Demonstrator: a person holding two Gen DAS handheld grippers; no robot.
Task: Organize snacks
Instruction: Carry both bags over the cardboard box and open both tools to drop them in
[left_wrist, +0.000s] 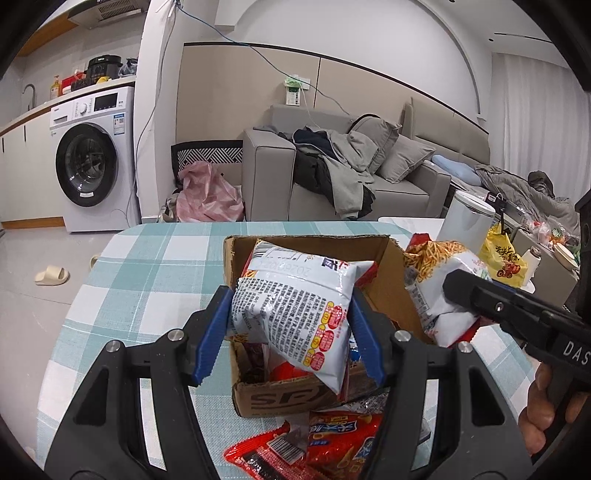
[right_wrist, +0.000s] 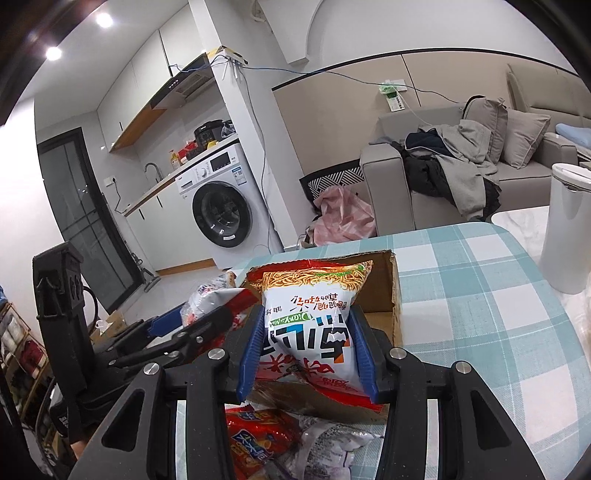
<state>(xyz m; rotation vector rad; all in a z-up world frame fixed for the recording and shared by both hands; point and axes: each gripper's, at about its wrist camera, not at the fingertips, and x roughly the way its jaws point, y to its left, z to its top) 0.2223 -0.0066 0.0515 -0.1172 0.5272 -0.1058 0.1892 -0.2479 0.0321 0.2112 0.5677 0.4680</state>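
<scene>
My left gripper (left_wrist: 290, 325) is shut on a white noodle snack bag (left_wrist: 295, 302), printed back side up, held over an open cardboard box (left_wrist: 384, 280) on the checked tablecloth. My right gripper (right_wrist: 306, 345) is shut on a second noodle snack bag (right_wrist: 306, 314) with a red top, held above the same box (right_wrist: 391, 295). In the left wrist view the right gripper (left_wrist: 458, 291) and its bag (left_wrist: 432, 273) hang at the box's right side. In the right wrist view the left gripper (right_wrist: 192, 325) is to the left. Red snack bags (left_wrist: 332, 439) lie on the table before the box.
The table with teal checked cloth (left_wrist: 147, 280) ends at a rounded far edge. A white bin (right_wrist: 565, 225) stands to the right, a yellow bag (left_wrist: 504, 258) beyond it. A grey sofa (left_wrist: 369, 177) and a washing machine (left_wrist: 92, 162) are behind.
</scene>
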